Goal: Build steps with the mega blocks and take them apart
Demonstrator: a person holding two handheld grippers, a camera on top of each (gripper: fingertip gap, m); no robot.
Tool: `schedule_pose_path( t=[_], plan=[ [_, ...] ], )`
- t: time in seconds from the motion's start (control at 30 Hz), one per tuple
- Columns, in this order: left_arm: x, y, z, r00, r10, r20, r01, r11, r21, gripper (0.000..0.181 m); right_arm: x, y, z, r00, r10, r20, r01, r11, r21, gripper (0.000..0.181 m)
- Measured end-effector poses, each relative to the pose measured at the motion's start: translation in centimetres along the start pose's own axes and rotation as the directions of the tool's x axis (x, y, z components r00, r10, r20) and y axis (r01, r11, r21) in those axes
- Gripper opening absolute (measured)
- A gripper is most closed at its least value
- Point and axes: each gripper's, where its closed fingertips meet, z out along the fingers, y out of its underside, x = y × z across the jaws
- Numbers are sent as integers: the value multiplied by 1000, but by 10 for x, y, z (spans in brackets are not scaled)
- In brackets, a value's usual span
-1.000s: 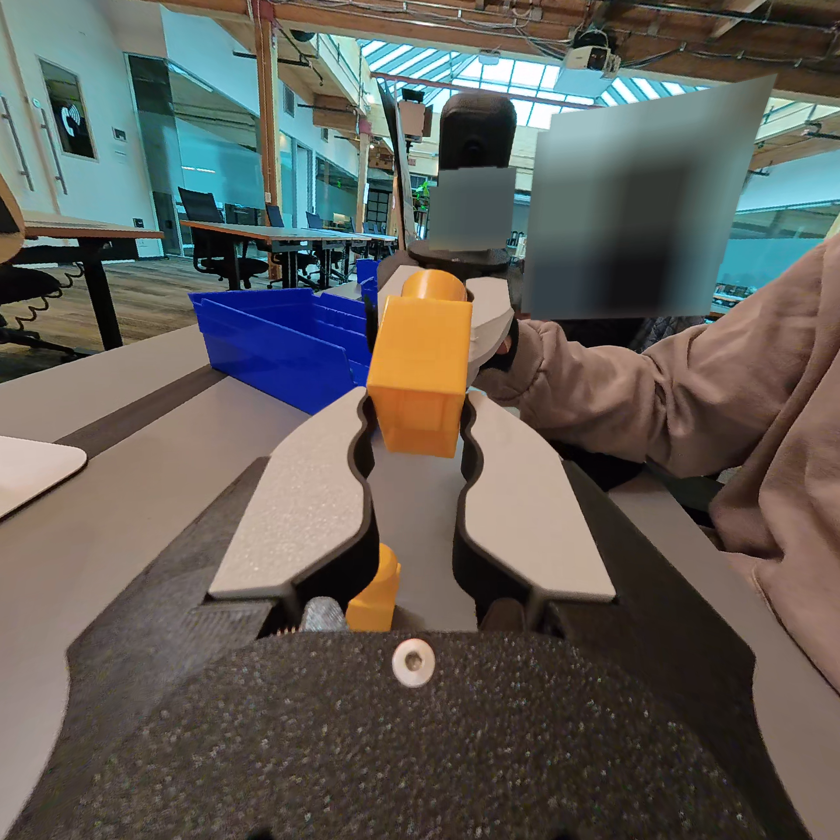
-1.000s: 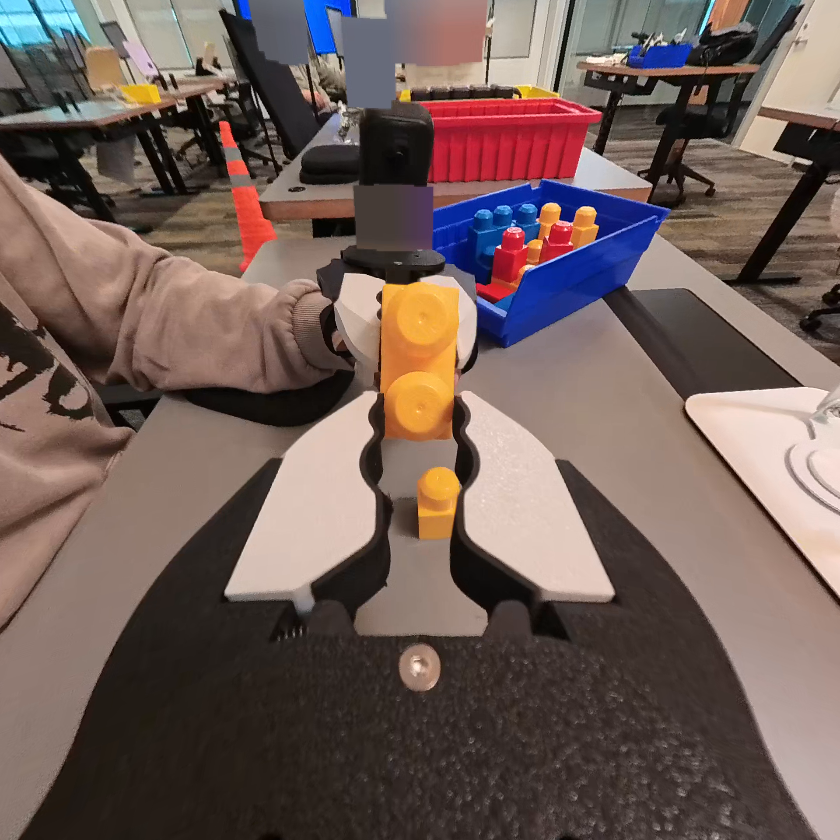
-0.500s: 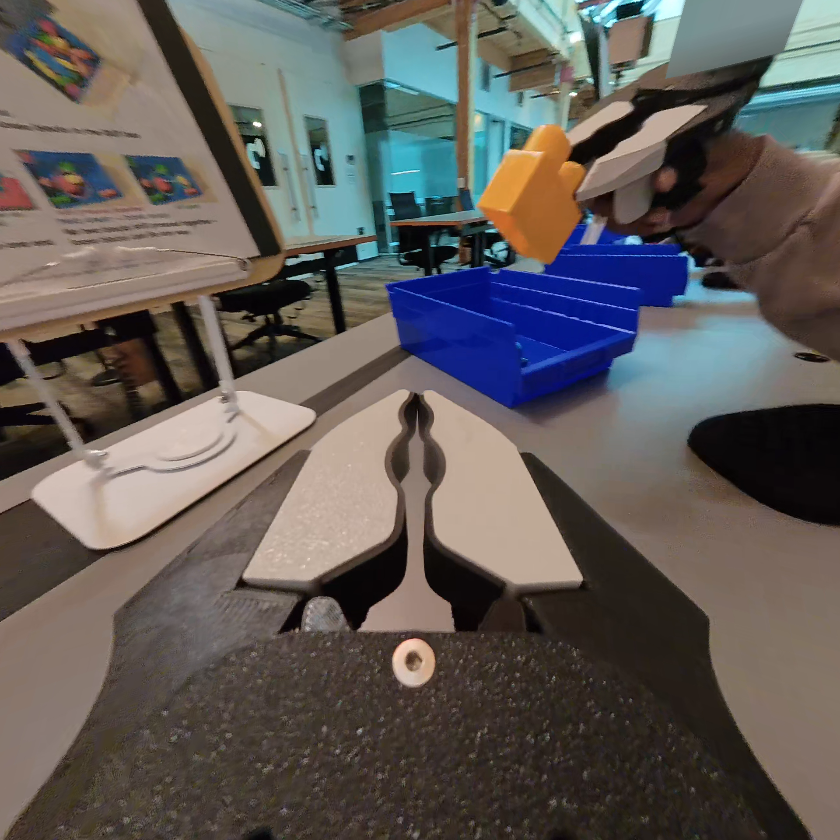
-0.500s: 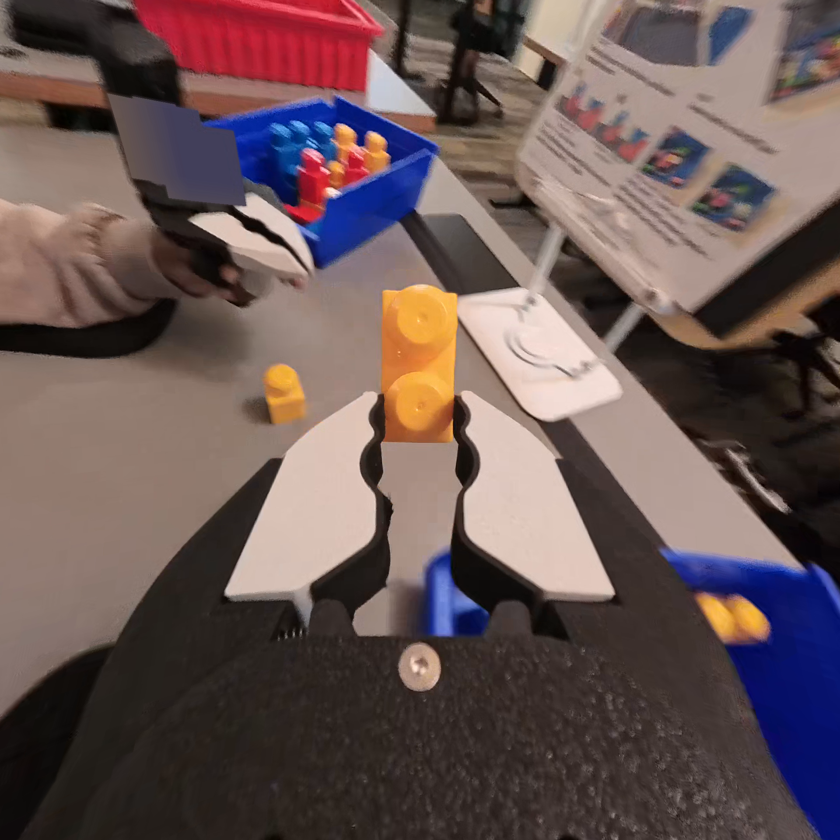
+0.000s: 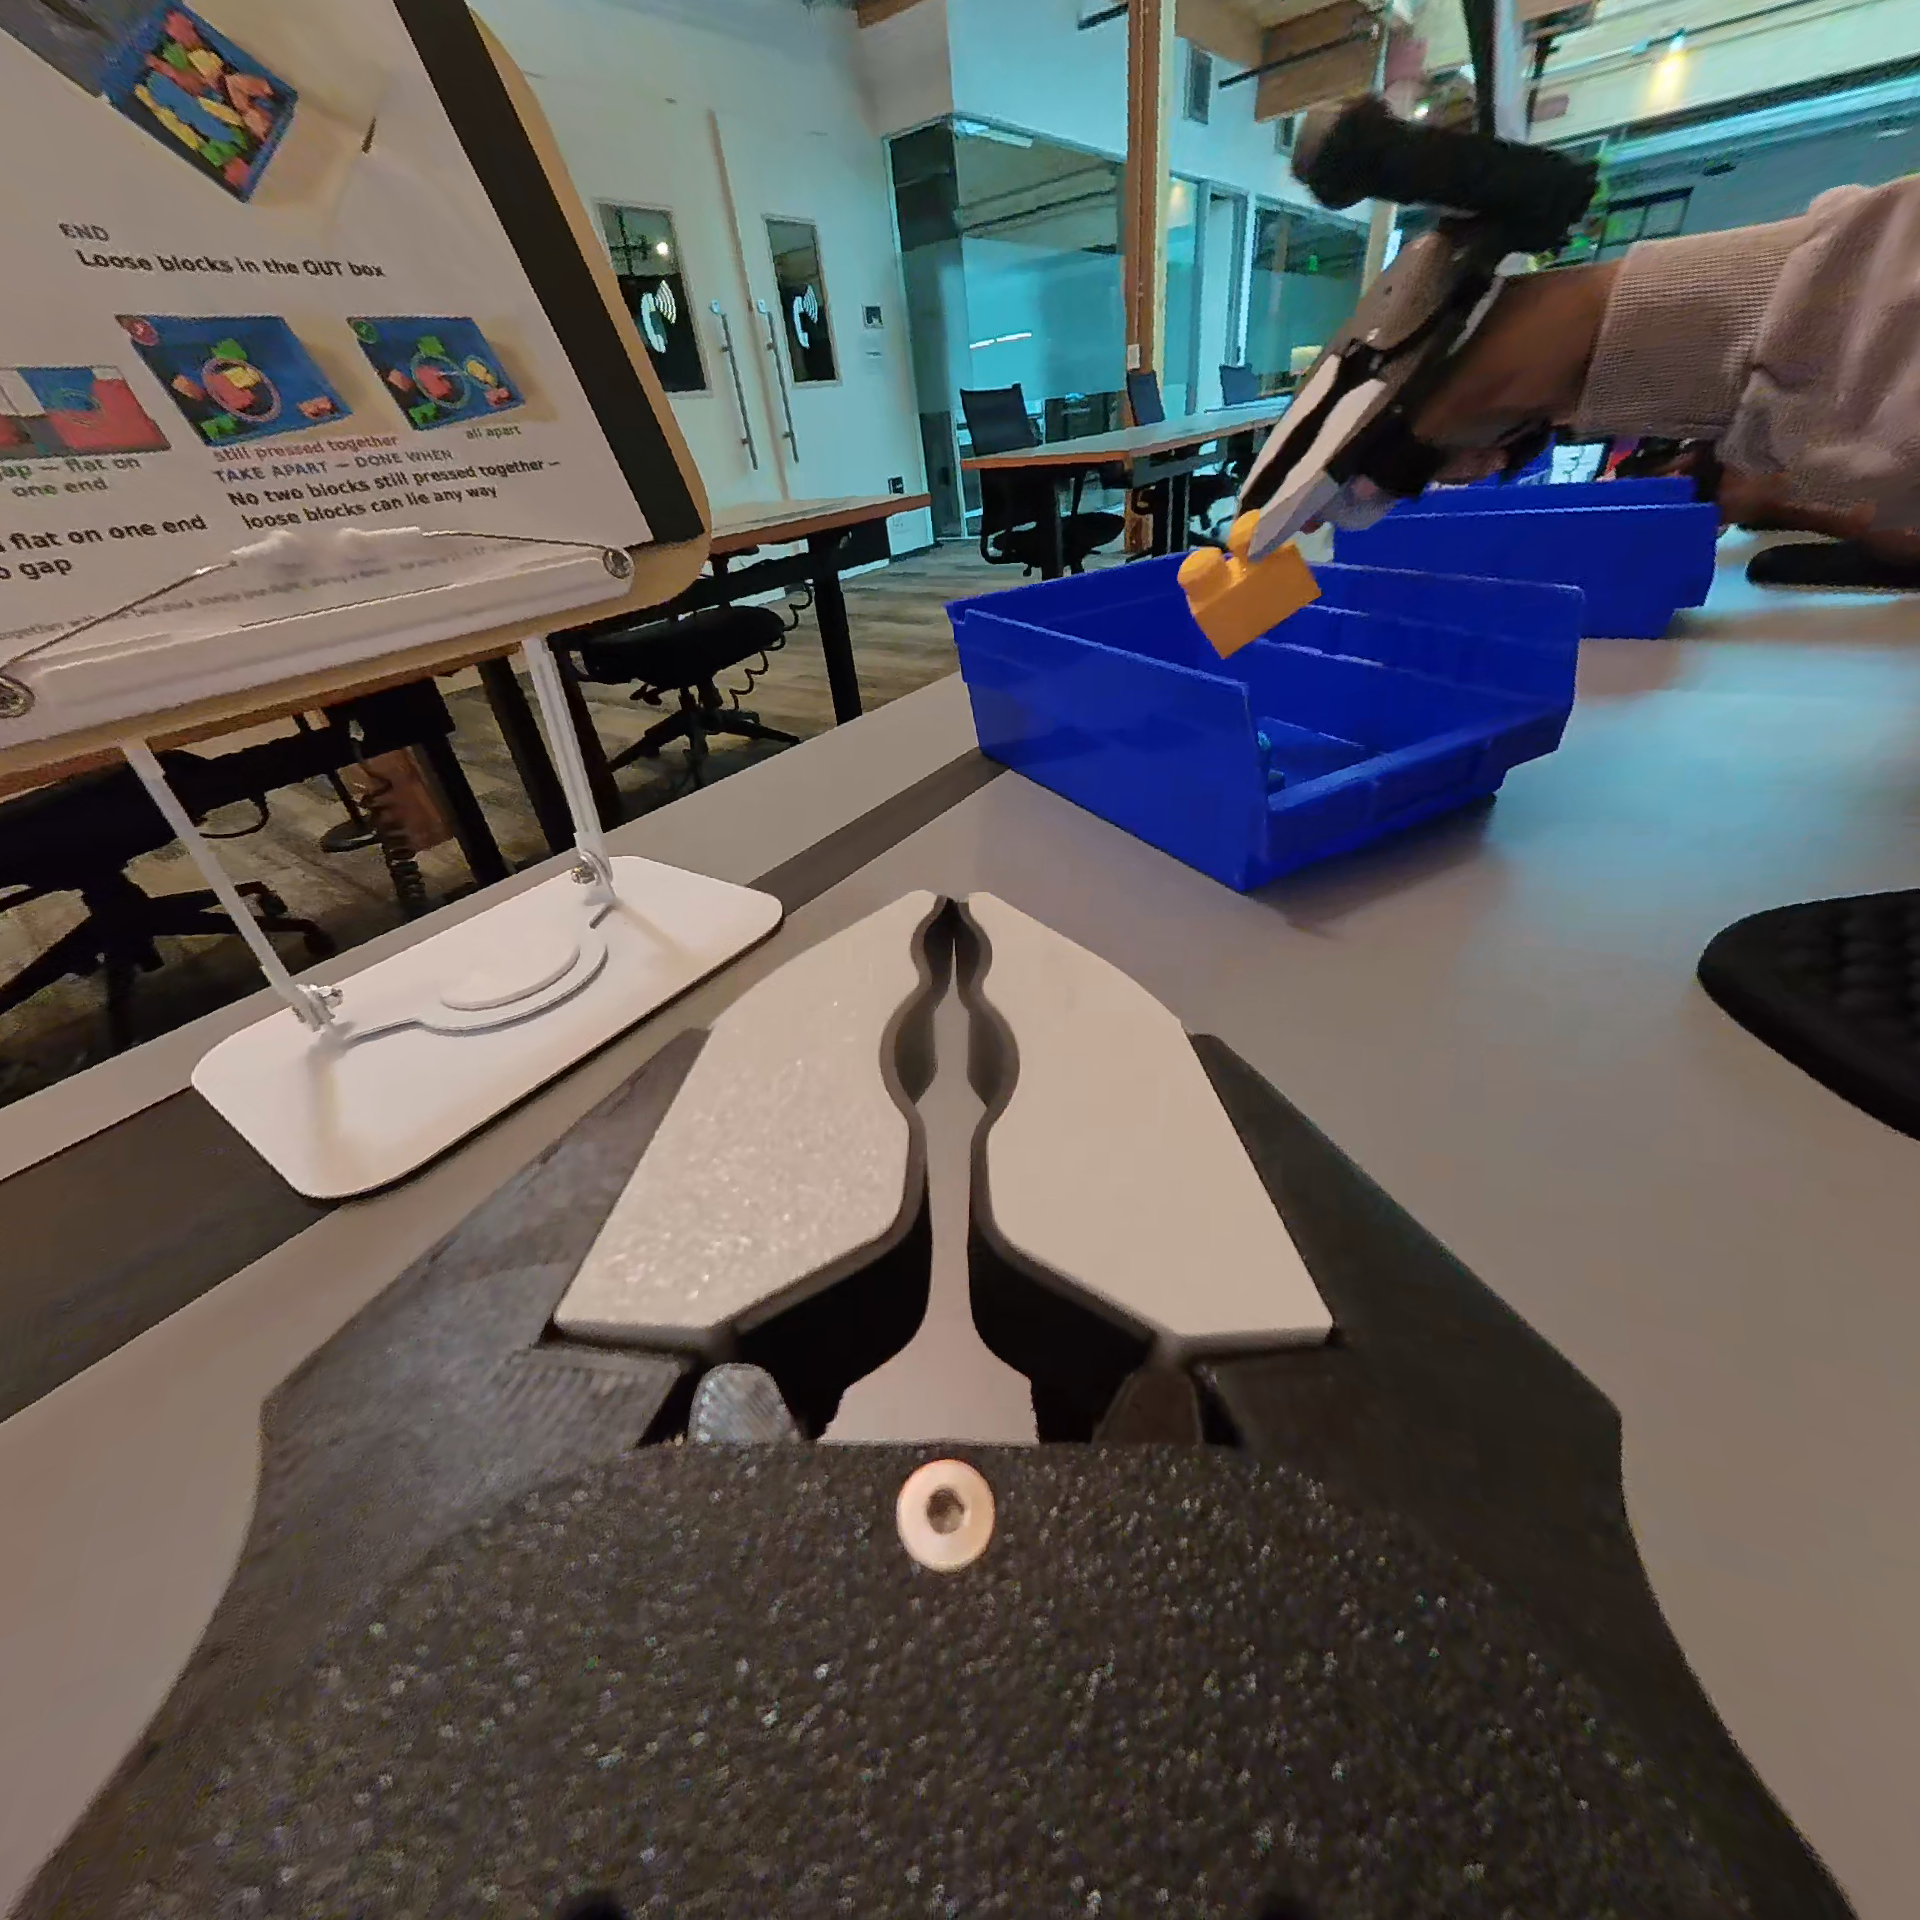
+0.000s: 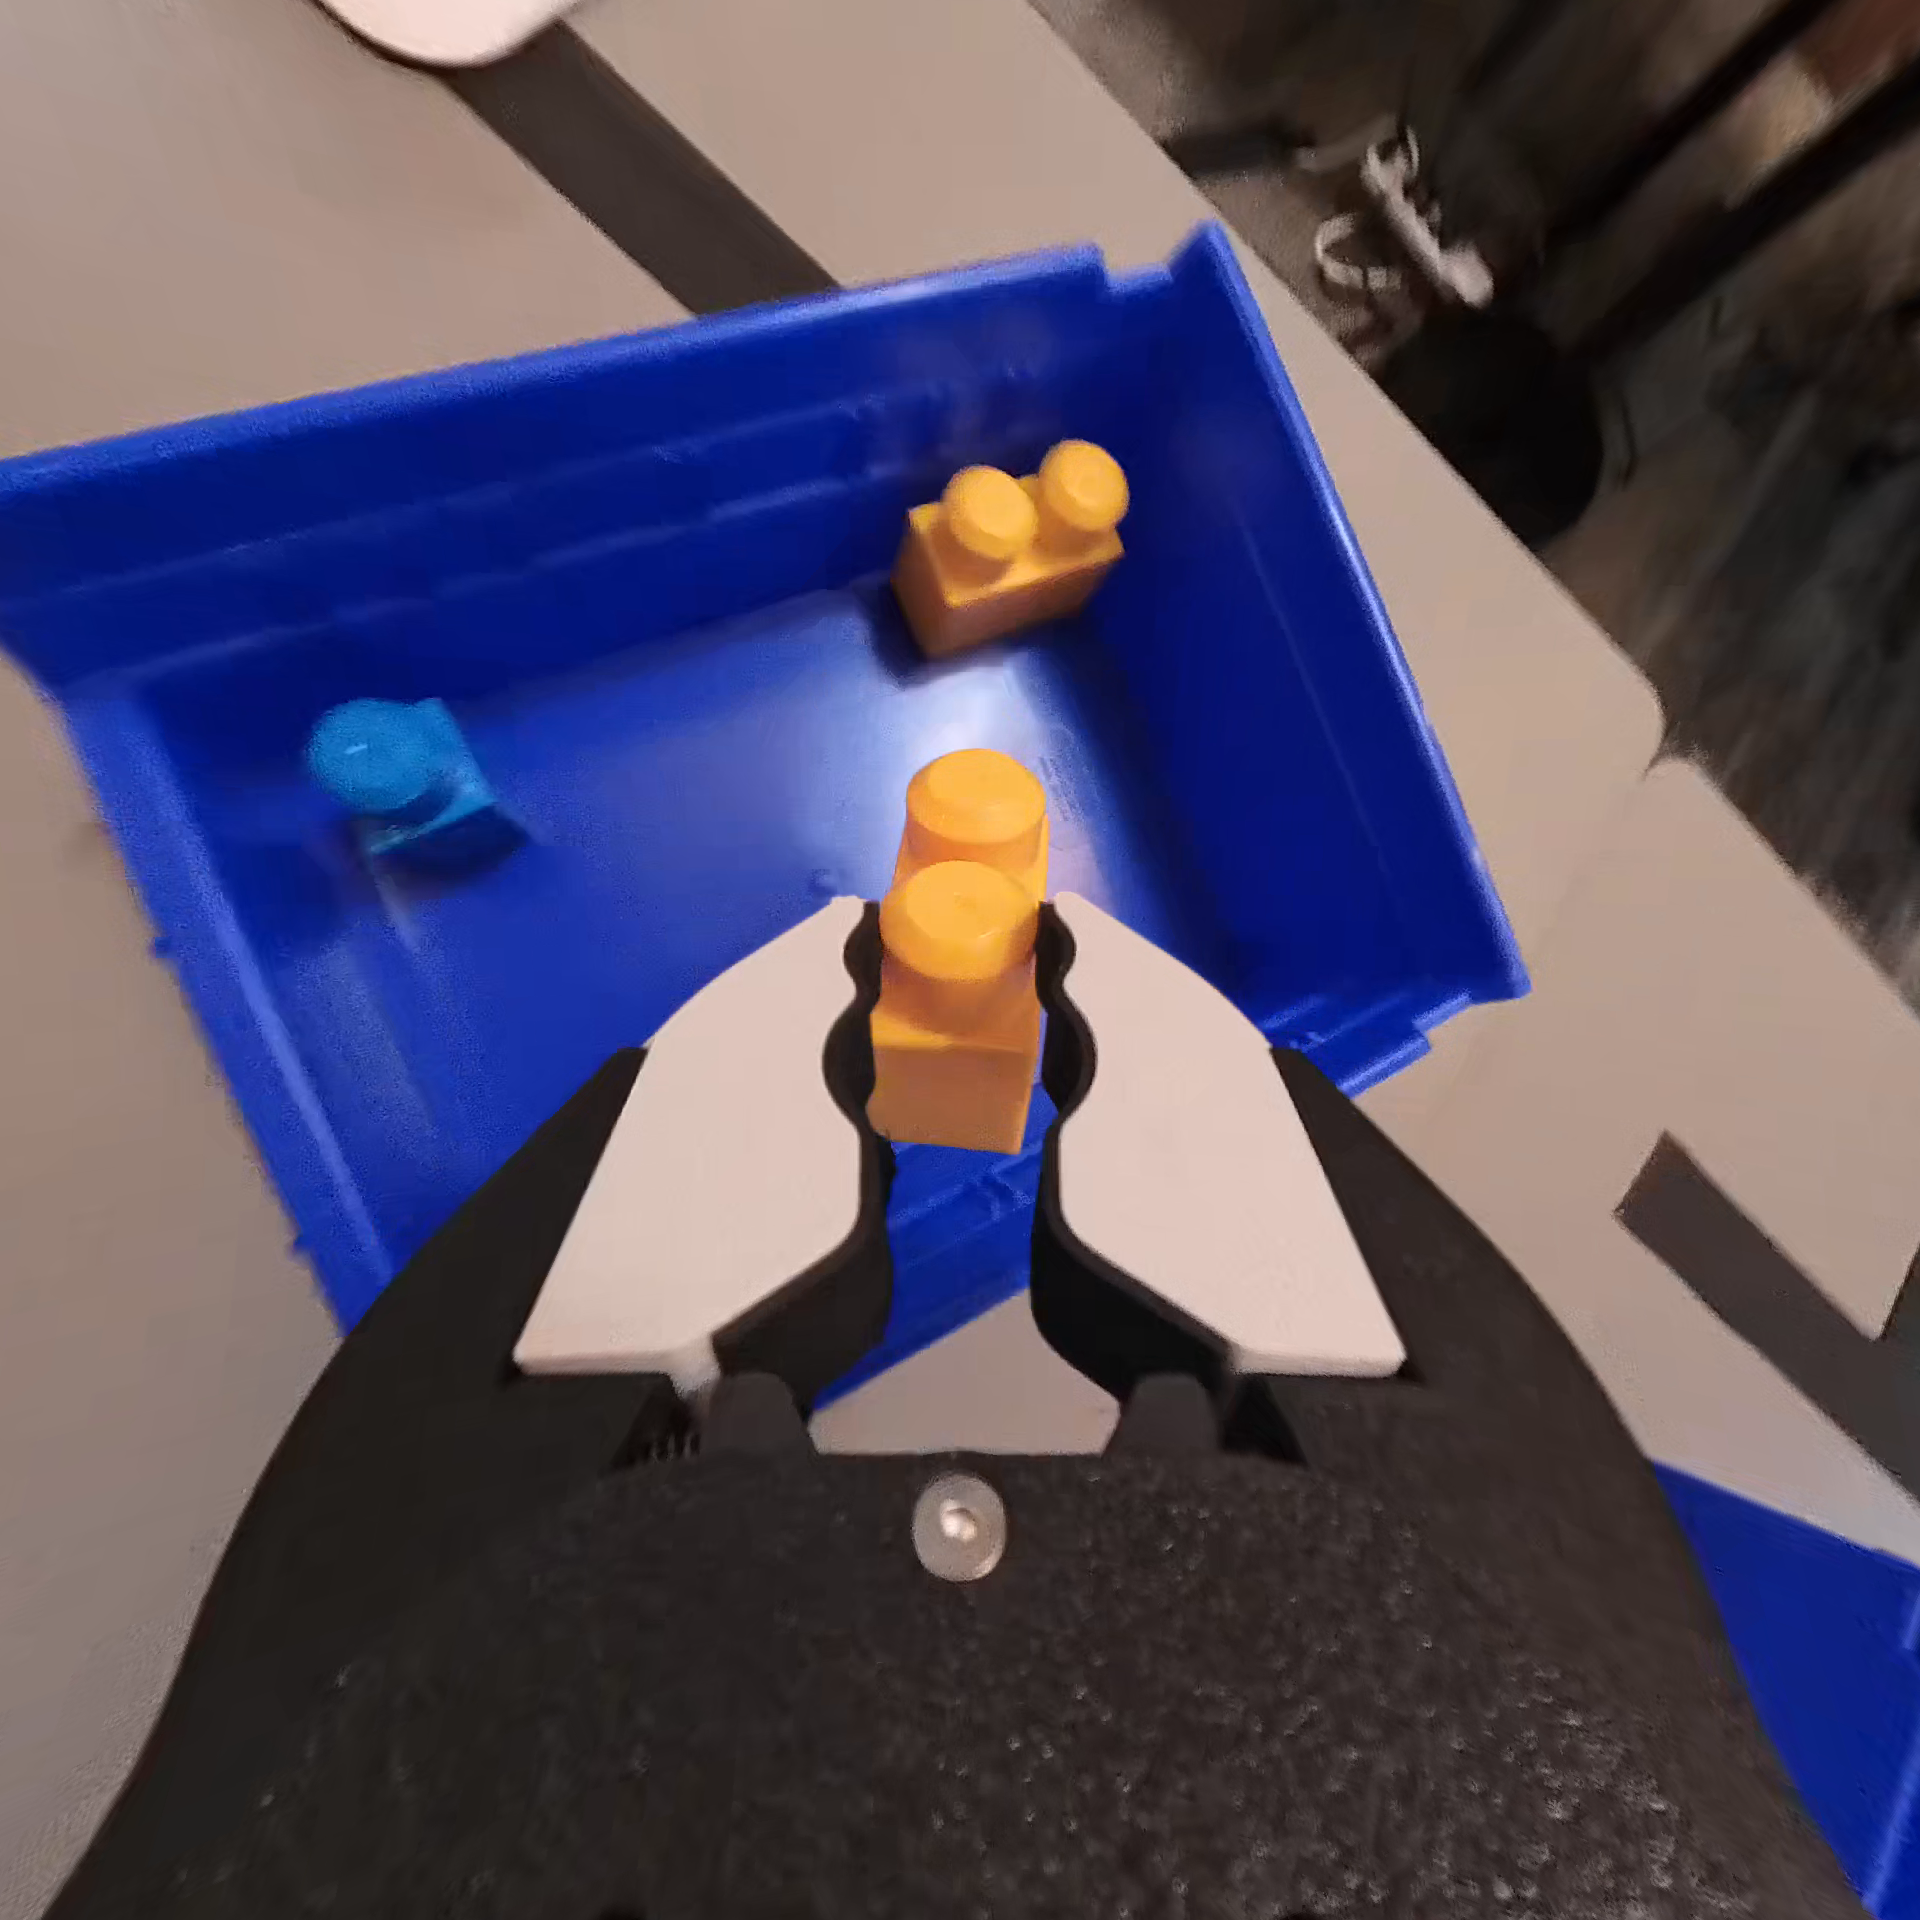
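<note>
My right gripper [image 6: 956, 909] is shut on an orange two-stud block [image 6: 961, 977] and holds it above the open blue bin [image 6: 1340, 644], pointing down into it. Inside the bin lie another orange two-stud block [image 6: 1013, 551] and a blue one-stud block [image 6: 410, 774]. In the left wrist view the right gripper [image 5: 1273, 530] holds the orange block [image 5: 1247, 597] over the same blue bin [image 5: 1143, 717]. My left gripper [image 5: 951, 914] is shut and empty, low over the grey table [image 5: 1558, 1039].
A white stand [image 5: 488, 1018] with an instruction sheet [image 5: 260, 343] stands at the left by the table's edge. A second blue bin [image 5: 1558, 540] sits farther back. A black pad [image 5: 1829, 997] lies at the right. A sleeved arm [image 5: 1745, 332] reaches in. Some 40 cm of space lies between my two pairs of fingers.
The two grippers held the orange block together; the left let go, shut and drew back. The right carried the block over the blue bin and tilted downward.
</note>
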Motion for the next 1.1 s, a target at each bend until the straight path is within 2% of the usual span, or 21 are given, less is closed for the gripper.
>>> schedule_pose_path(
  t=[0.1,0.17,0.3,0.4,0.53,0.6,0.73,0.87,0.97,1.1],
  plan=[
    [-2,2,0,1000,-1,8,1,1000,-7,0,16,-5,32,995,97,-26,-98,995,-28,28],
    [-3,3,0,1000,-3,9,3,1000,-10,0,30,-12,51,981,168,-96,-171,985,-18,28],
    [-3,4,1,1000,1,5,-1,1000,-14,0,58,-36,74,903,357,-241,-331,933,142,28],
    [-1,3,1,1000,6,-9,-6,1000,-15,0,60,-43,94,819,521,-242,-465,848,253,28],
    [1,1,1,1000,9,-19,-9,1000,-12,0,48,-33,120,744,614,-264,-545,786,292,29],
    [1,-1,0,1000,9,-23,-9,1000,-6,0,45,-34,122,726,635,-264,-547,766,337,29],
    [3,-3,0,999,8,-37,-8,1000,-5,0,29,-21,131,719,654,-234,-598,754,271,29],
    [5,-3,0,999,11,-43,-11,1000,-5,0,18,-22,127,733,662,-157,-612,743,272,38],
    [6,-2,0,999,9,-47,-9,1000,-9,0,20,-22,115,754,635,-169,-584,765,270,42],
    [8,-1,1,998,12,-57,-13,1000,-16,0,15,-12,111,784,591,-192,-561,806,191,36]
  ],
)
